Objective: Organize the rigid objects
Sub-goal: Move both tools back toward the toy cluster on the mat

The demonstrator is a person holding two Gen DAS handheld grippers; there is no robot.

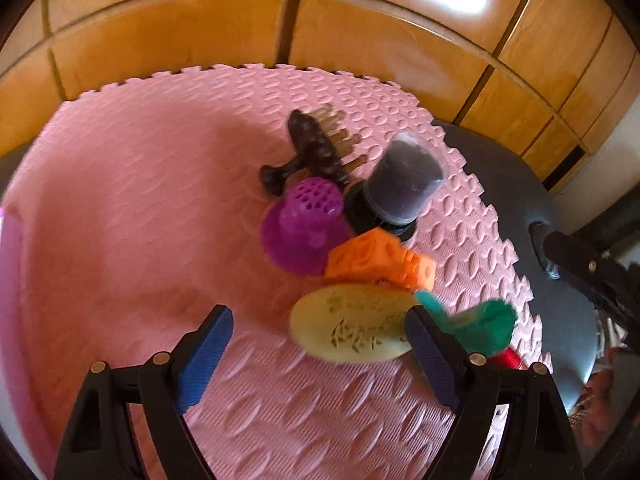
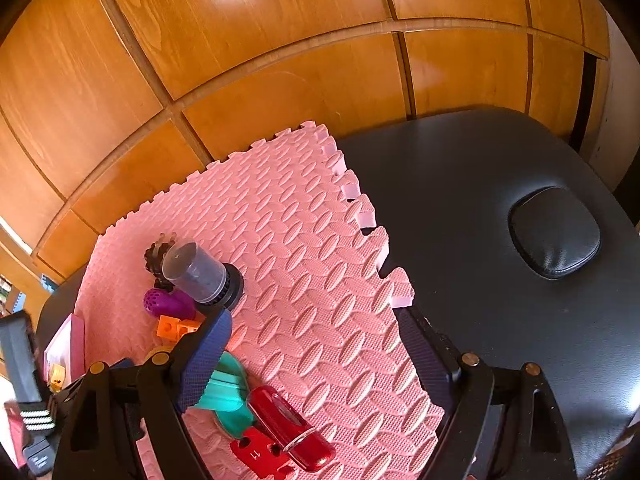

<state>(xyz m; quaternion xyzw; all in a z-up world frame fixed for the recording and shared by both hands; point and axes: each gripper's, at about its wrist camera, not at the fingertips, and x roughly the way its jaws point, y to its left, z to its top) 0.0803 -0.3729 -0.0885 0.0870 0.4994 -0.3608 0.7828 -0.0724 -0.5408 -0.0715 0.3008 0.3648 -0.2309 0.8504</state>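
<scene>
Pink foam mat covers most of the dark padded table, and at its far left edge a pink box shows only in part. Both grippers gape wide and hold nothing: the left gripper hangs over bare mat just left of the objects, the right gripper over bare mat to their right.

Seven rigid objects lie in one loose row, most touching their neighbours. From far end to near: one dark wooden-toothed comb, one clear jar on a black lid, one purple perforated cup, one orange cube piece, one pale yellow oval piece, one teal piece, and one red piece nearest the camera.

I judge the organizing barely begun or in mid-course: every piece I can count sits on the mat. What the box contains I cannot tell.
</scene>
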